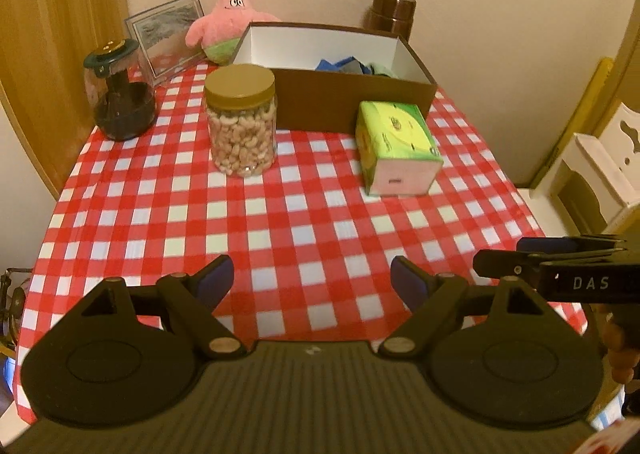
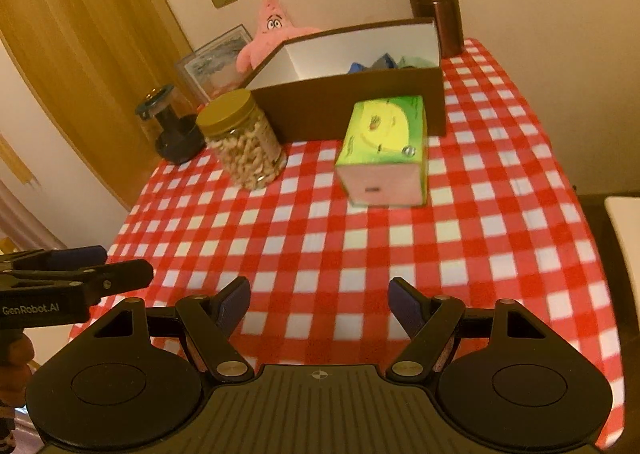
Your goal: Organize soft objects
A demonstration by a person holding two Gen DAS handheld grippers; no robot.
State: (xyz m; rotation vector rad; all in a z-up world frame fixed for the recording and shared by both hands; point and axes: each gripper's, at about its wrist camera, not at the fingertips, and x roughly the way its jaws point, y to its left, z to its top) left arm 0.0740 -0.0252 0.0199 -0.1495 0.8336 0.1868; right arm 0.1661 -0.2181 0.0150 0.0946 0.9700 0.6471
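Left wrist: 1 plush (image 1: 229,16), 1 box (image 1: 352,94), 2 jars.

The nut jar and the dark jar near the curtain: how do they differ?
The nut jar has a flat gold lid and clear walls showing pale nuts nearly to the top. The dark jar has a dark green lid with a small gold knob, and dark contents fill only its lower part. The nut jar stands nearer the brown box; the dark jar sits at the table's left edge. Both stand upright on the checked cloth.
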